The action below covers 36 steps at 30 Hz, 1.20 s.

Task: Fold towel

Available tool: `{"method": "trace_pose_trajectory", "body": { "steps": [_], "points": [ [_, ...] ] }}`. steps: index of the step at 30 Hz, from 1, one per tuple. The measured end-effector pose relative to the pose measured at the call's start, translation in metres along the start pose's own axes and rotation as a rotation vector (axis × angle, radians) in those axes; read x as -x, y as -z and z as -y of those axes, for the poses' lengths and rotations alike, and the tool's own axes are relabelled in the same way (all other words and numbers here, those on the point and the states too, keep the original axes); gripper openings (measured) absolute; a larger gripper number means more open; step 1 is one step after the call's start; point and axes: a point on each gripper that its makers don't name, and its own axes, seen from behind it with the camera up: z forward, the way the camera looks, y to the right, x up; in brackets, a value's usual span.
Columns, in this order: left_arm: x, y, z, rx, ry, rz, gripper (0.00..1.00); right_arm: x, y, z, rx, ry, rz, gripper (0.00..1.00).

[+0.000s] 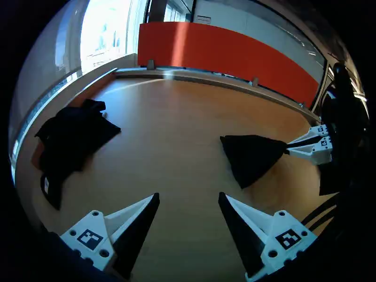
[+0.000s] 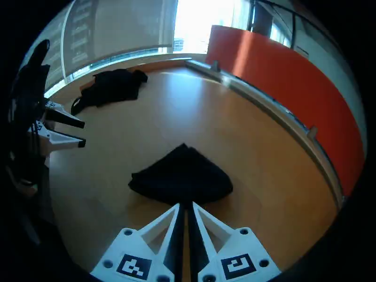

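The black towel (image 2: 182, 175) is laid near the middle of the tabletop (image 2: 263, 155), one corner pinched by the right gripper (image 2: 186, 205). The left gripper (image 1: 188, 196) is held over the tabletop, fingers spread apart.

Strong daylight enters through the far window (image 1: 105, 35), blown out to white in the 2 views, throwing glare streaks across the wooden table (image 1: 178, 122) and uneven bright patches on the orange partition (image 1: 225, 51), while the black towel (image 2: 183, 176) shows no surface detail and fisheye distortion bends all edges.
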Motion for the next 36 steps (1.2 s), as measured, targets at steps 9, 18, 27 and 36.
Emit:
{"method": "trace_pose_trajectory", "body": {
  "steps": [9, 18, 27, 36],
  "points": [
    [-0.011, 0.005, -0.004, 0.005, -0.022, -0.015, 0.93, -0.051, 0.026, -0.017, 0.019, 0.03, -0.089, 0.04],
    [-0.014, 0.009, -0.009, 0.011, -0.035, -0.02, 0.93, -0.07, 0.043, -0.028, 0.034, 0.028, -0.132, 0.04],
    [-0.019, 0.01, -0.013, 0.019, -0.051, -0.027, 0.93, -0.068, 0.06, -0.043, 0.058, 0.013, -0.138, 0.04],
    [-0.022, 0.009, -0.018, 0.033, -0.054, -0.026, 0.93, -0.055, 0.087, -0.073, 0.104, -0.011, -0.132, 0.04]
  ]
}}
